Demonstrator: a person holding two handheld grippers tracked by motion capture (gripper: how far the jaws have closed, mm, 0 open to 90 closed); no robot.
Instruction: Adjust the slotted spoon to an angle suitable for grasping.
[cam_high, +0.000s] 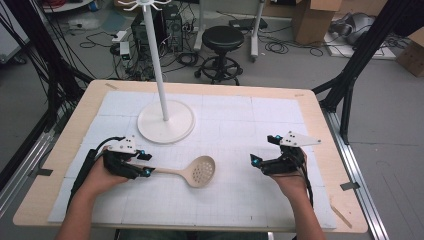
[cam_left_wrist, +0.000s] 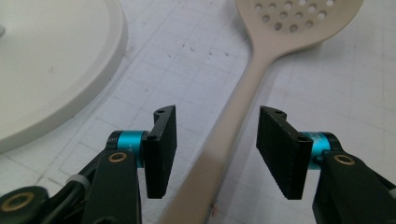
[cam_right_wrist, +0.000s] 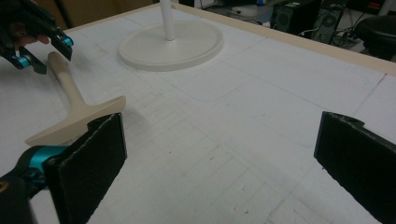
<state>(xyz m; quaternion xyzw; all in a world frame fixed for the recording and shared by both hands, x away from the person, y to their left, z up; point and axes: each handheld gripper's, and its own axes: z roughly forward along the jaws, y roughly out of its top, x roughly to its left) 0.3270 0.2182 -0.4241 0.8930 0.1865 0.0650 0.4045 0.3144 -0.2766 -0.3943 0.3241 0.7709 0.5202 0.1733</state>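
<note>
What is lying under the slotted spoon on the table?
The slotted spoon lies directly on the white gridded mat, handle between the left hand-held gripper jaws. The patch beneath its bowl is covered.

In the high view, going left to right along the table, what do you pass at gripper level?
Left gripper → slotted spoon → right gripper.

matt beige plastic slotted spoon (cam_high: 192, 171), wooden table (cam_high: 320, 120) edge
</note>
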